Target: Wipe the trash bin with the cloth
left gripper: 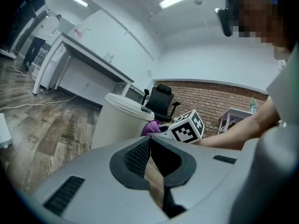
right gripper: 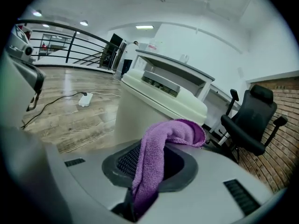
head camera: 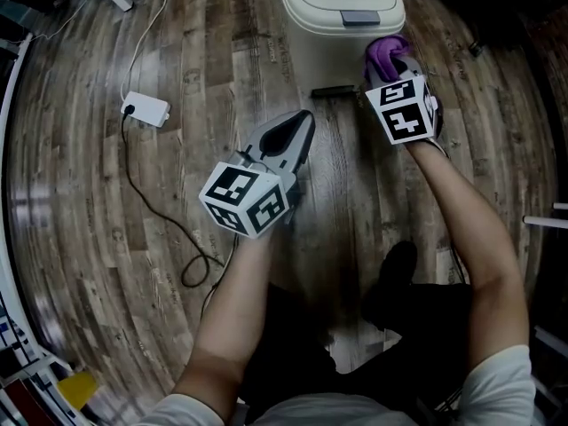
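Trash bin (head camera: 342, 11) in smooth cream plastic with a faint sheen, set against cloth (head camera: 386, 53) of purple looped pile, matt and nubbly. Floor (head camera: 80, 193) of grey-brown wood planks, grain strongly marked, lightly glossy under the lamps. Left gripper (left gripper: 150, 146) shelled in smooth matt grey plastic, with pads (left gripper: 134, 157) of black, finely ribbed material; brick wall (left gripper: 219, 101) rough and matt.

1 bin (head camera: 342, 7), 1 cloth (head camera: 384, 53), 2 hand-held grippers (head camera: 304, 116) (head camera: 398, 66), 1 chair (right gripper: 250, 120).
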A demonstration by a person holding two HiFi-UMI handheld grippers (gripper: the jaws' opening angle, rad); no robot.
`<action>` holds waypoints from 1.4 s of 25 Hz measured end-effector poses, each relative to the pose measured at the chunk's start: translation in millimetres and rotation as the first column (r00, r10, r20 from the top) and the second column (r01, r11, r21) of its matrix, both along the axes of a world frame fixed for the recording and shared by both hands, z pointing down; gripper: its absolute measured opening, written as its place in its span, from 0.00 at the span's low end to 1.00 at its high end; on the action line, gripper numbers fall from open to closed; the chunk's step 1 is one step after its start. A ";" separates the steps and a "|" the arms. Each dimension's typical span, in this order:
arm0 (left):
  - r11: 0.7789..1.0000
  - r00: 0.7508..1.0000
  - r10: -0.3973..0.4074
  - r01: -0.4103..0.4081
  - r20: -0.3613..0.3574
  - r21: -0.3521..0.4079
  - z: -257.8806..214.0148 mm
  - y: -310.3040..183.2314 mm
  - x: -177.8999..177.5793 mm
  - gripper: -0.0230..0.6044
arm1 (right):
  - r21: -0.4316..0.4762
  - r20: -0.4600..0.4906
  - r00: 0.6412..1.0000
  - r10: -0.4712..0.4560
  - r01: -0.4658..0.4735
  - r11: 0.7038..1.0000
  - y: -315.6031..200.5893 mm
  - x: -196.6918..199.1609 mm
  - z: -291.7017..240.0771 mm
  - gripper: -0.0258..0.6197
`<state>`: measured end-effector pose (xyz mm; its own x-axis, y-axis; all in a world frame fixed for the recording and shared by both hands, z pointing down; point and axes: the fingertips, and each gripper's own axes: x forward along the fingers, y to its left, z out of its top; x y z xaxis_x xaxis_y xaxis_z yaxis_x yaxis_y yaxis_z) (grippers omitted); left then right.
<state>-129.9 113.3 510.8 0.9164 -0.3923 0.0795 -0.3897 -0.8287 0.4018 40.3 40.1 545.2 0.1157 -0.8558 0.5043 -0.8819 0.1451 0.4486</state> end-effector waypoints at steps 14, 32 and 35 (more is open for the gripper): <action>0.998 0.998 -0.065 0.065 0.011 0.012 -7.3 -8.1 -38.6 0.04 | 0.010 0.024 0.979 -0.203 0.203 0.979 -26.3 -108.4 3.6 0.16; 0.997 0.997 -0.077 0.077 0.010 -0.017 8.0 -12.9 -34.1 0.04 | -0.163 0.027 0.905 -0.425 0.424 0.891 18.8 -131.6 44.8 0.16; 0.998 0.999 -0.049 0.049 0.003 -0.035 12.8 -9.3 -16.2 0.04 | -0.237 -0.014 0.930 -0.368 0.354 0.904 37.1 -82.3 63.4 0.16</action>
